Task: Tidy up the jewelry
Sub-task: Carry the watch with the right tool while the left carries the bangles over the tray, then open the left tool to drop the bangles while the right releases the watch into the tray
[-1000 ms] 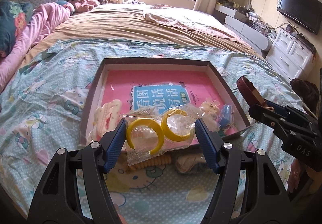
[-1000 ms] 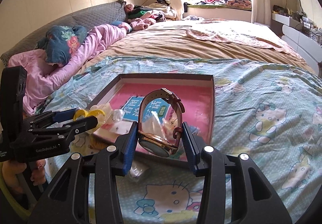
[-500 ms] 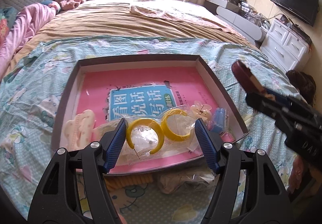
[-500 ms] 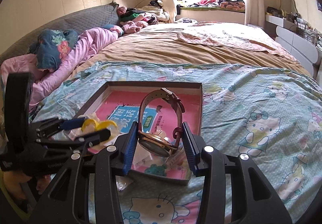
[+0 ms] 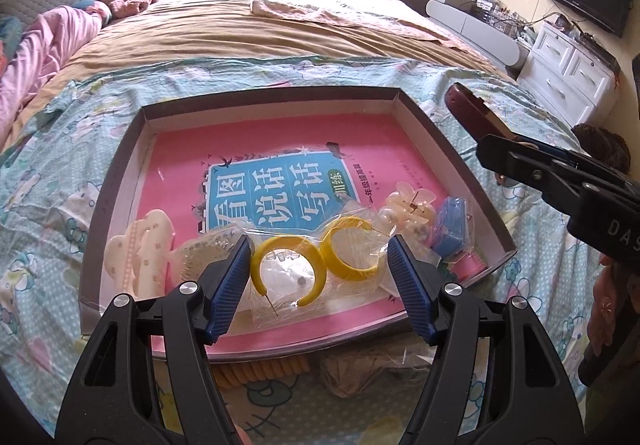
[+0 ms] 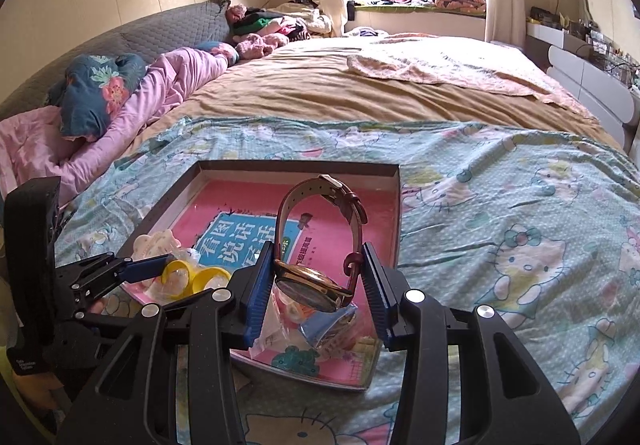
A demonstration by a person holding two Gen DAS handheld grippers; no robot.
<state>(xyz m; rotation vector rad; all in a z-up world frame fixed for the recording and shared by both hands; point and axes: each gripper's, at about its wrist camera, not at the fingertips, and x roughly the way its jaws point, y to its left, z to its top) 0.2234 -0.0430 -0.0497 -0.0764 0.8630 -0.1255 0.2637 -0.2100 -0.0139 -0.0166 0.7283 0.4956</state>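
Observation:
A shallow brown tray lies on the bed with a pink book inside. My left gripper is shut on a clear bag with two yellow hoop earrings and holds it over the tray's near part; the bag also shows in the right wrist view. My right gripper is shut on a wristwatch with a brown strap, above the tray's right side. The strap also shows in the left wrist view.
In the tray lie a cream hair clip, a pale flower clip and a small blue box. A ridged yellow piece and a crumpled bag lie on the Hello Kitty sheet before the tray.
Both grippers have moved forward over the tray with their loads. The earring bag now hangs over the tray's near part, and the watch is further above the tray.

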